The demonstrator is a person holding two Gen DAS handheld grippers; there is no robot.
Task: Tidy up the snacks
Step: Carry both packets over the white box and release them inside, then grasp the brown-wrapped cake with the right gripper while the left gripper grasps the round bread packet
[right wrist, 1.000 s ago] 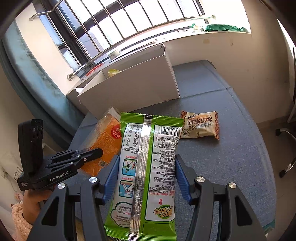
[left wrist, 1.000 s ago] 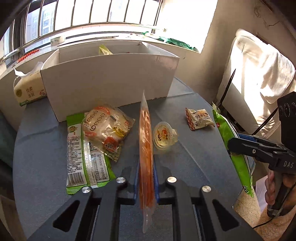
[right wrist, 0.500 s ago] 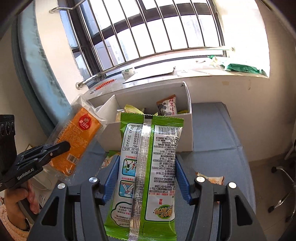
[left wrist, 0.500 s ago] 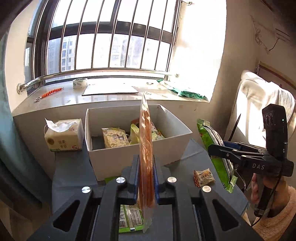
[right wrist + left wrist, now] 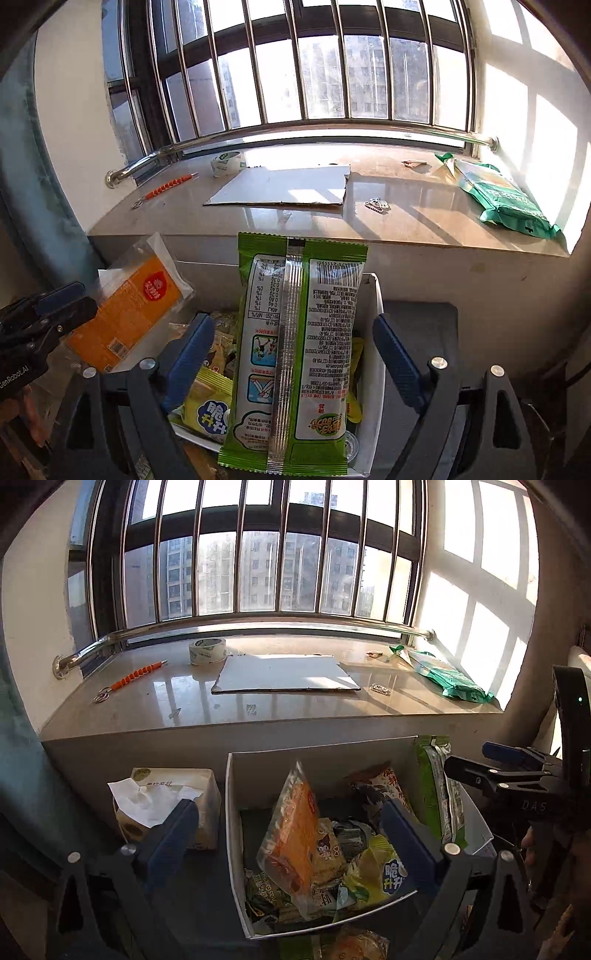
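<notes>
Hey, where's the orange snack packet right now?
In the left wrist view the orange snack packet is between the open left gripper's blue fingers, over the white box, with the tissue box to its left.

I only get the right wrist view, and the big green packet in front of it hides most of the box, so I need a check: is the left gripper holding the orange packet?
Observer: No. In the left wrist view the left gripper is open, and its fingers stand wide of the clear-wrapped orange snack packet on both sides without touching it.
Operator: Is that packet inside the box, or over its edge?
Observer: Inside. Its lower end is down among the other snack packets in the white cardboard box, and it leans tilted, clear of the box's walls.
</notes>
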